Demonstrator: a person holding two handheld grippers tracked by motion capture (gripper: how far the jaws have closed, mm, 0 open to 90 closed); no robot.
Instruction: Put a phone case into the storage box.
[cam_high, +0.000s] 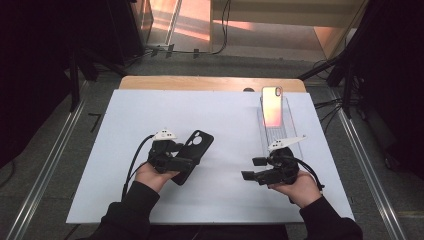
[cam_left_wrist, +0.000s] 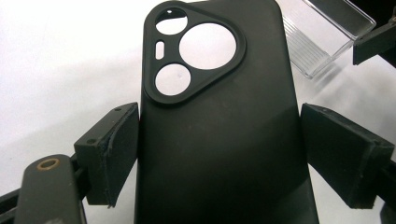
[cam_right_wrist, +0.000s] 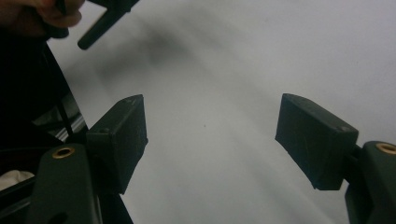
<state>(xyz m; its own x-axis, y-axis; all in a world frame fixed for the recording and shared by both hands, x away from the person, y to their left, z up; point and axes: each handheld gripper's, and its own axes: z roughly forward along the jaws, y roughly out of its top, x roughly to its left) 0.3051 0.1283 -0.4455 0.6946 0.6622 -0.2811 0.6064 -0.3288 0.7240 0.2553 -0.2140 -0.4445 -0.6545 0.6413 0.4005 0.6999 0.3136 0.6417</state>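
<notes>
In the left claw (cam_high: 186, 162), pinched across its width, a black phone case (cam_left_wrist: 219, 140): one pad (cam_left_wrist: 116, 149) against each long edge, back side facing the claw's own camera. At the end of the case farthest from the claw, the camera cut-out, with two big round holes and one smaller. Seen from above, case slanted up and away from the claw, its lower end close to the left hand (cam_high: 155, 176); contact with the white desk (cam_high: 225, 125) below hard to tell. Right claw (cam_high: 252, 168) spread wide, nothing between its pads, only bare white desk in front of them. Pointing sideways toward the left claw, with a clear gap of desk between the two. Held by the right hand (cam_high: 300, 190), low over the desk. Beyond the right claw, just behind its grey plate, a clear plastic tray (cam_high: 285, 135); on the far part of this tray, a phone (cam_high: 272, 106) with a shiny pinkish face. Same tray also in the left gripper view (cam_left_wrist: 327, 37), ahead of the left claw and to the right of the case, well apart from both pads.
</notes>
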